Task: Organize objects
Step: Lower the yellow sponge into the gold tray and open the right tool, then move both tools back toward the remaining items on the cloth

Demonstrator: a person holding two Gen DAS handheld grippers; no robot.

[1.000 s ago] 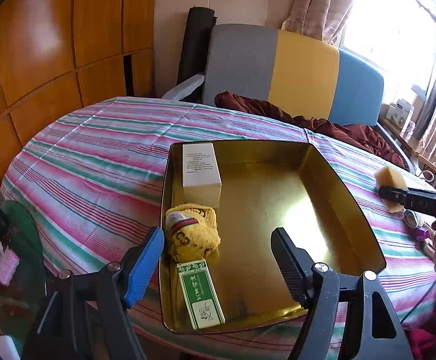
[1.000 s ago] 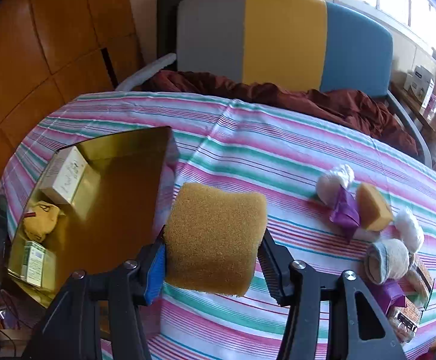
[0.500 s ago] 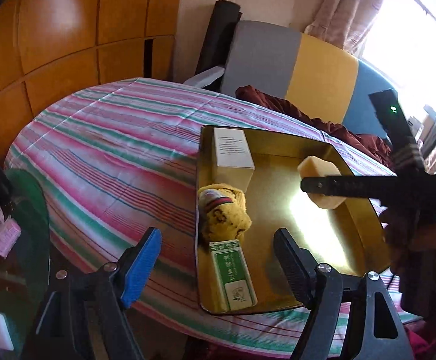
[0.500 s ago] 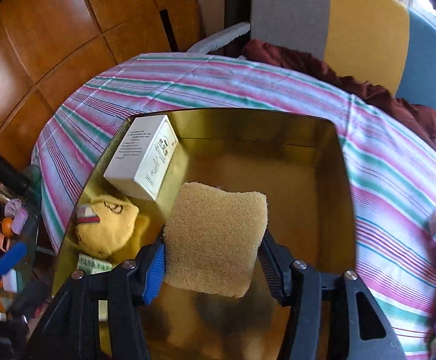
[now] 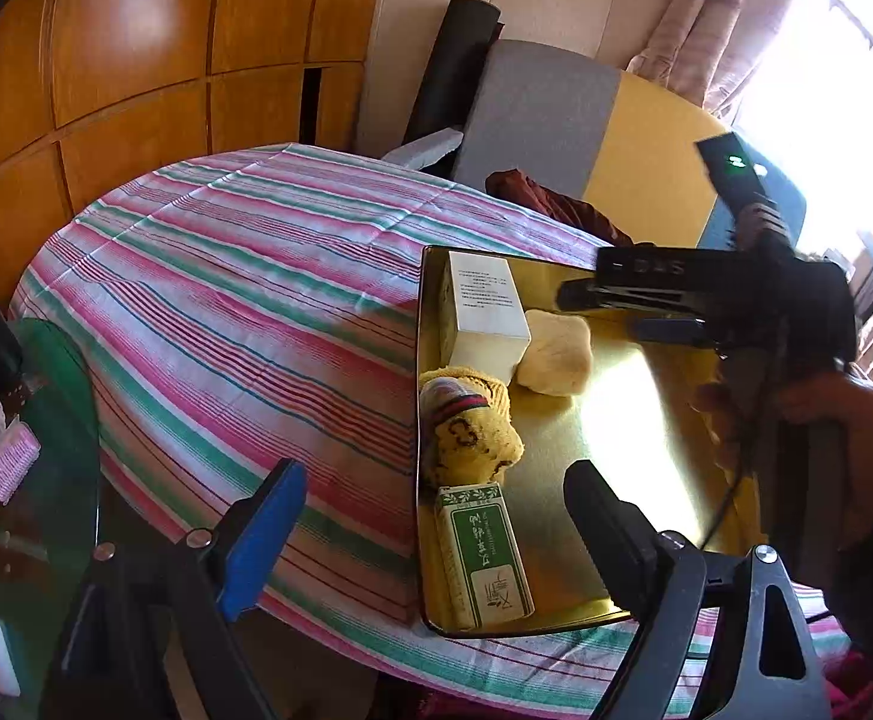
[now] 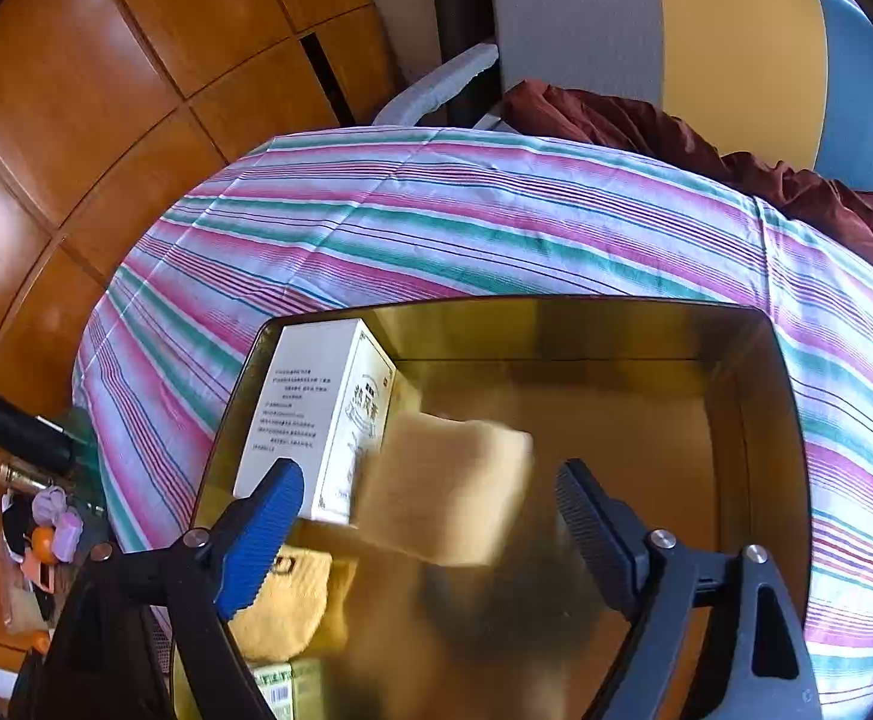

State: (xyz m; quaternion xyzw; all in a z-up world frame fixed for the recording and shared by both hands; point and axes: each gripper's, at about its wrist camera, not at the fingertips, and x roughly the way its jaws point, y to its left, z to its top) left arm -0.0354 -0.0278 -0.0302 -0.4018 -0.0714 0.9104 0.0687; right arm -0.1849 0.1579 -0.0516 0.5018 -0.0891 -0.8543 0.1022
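Observation:
A gold metal tray (image 5: 616, 432) lies on the striped tablecloth. Along its left side sit a white box (image 5: 484, 306), a rolled yellow sock (image 5: 472, 426) and a green box (image 5: 484, 552). A tan sponge (image 5: 556, 351) rests against the white box. My right gripper (image 5: 610, 309) hovers just above it, jaws opening, pads off the sponge. In the right wrist view the sponge (image 6: 445, 486) is blurred and loose between the spread fingers of my right gripper (image 6: 427, 474), over the tray (image 6: 646, 420). My left gripper (image 5: 430, 480) hangs near the tray's front left corner, jaws opening, holding nothing.
A person's hand (image 5: 826, 396) holds the right gripper over the tray's right side. A chair (image 5: 544, 114) with a maroon cloth (image 5: 556, 204) stands behind the table. A glass side table (image 5: 46, 408) with an orange and small items is at the left. Wood panels line the wall.
The right gripper carried the sponge from the table's right side over the tray, then spread its jaws; the sponge dropped beside the white box. The left gripper's jaws widened.

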